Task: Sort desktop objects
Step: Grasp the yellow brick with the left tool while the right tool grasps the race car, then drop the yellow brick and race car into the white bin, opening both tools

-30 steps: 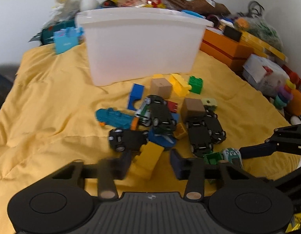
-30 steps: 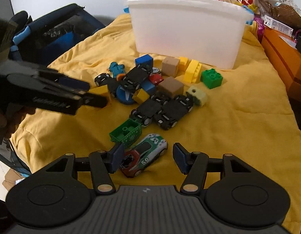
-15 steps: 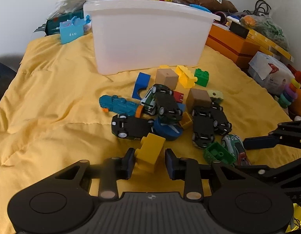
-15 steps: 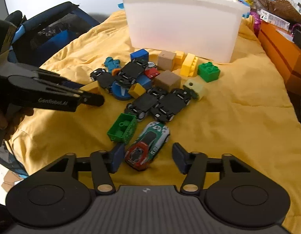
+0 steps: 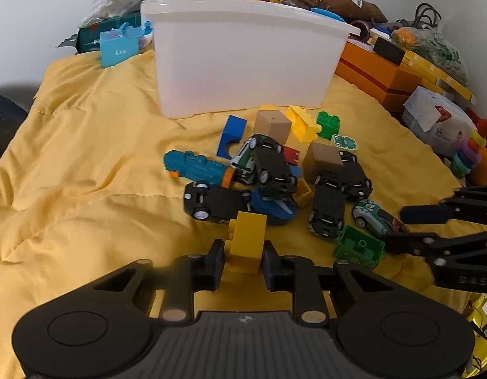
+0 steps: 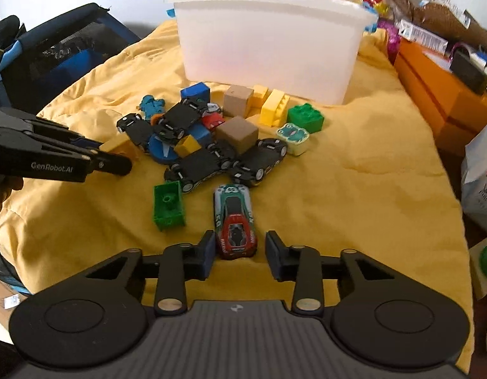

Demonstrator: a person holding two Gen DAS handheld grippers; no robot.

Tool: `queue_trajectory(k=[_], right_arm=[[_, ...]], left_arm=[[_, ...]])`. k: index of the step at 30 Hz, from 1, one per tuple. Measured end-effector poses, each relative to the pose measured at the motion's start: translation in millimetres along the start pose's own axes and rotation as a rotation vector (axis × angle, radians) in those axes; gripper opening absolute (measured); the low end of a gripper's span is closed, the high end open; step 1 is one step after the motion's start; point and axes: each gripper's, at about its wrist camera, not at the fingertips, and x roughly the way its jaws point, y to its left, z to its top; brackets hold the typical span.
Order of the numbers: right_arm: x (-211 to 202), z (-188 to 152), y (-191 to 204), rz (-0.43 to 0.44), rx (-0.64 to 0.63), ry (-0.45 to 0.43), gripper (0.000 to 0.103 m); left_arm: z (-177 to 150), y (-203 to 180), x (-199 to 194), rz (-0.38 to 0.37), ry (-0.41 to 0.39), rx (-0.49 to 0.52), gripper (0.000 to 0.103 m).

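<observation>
Left gripper (image 5: 243, 260) jaws are closing narrow on the yellow block (image 5: 246, 240); pads are pressing both its sides, so it's gripped. That block is sitting on the yellow blanket (image 5: 85, 170), on the near edge of the toy pile, well in front of the white bin (image 5: 243, 63). Right gripper (image 6: 237, 252) jaws are closing too, still at medium width, straddling the tail of the green-red race car (image 6: 234, 218); left pad is just beside the car, right pad is apart from it with a visible gap, so no grip. The car is lying further out from the bin than the pile, with the green block (image 6: 168, 204) just beside it.
</observation>
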Motion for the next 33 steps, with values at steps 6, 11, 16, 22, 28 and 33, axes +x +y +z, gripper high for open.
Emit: queue_trajectory(k=[6, 11, 16, 22, 28, 33], right_arm=[[19.2, 9.7, 3.4, 0.037, 0.005, 0.002, 0.039], [9.8, 11.2, -6.4, 0.054, 0.047, -0.01, 0.033], [-17.9, 19.2, -24.4, 0.062, 0.107, -0.075, 0.033], [-36.9, 58.3, -46.0, 0.054, 0.152, -0.176, 0.033], [-44.4, 121.5, -67.3, 0.045, 0.149, -0.29, 0.033], [-35.8, 164.7, -85.5, 0.046, 0.154, -0.316, 0.033]], left_arm=[[3.8, 0.3, 1.6, -0.015, -0.001, 0.016, 0.026], [9.0, 6.6, -13.4, -0.023, -0.04, -0.031, 0.026], [27.0, 9.4, -38.4, -0.026, -0.115, -0.065, 0.026], [73.2, 16.9, -53.9, -0.017, -0.2, -0.113, 0.026], [138.0, 23.7, -52.8, 0.008, -0.264, -0.077, 0.026], [177.1, 32.1, -38.3, 0.024, -0.253, -0.106, 0.026]])
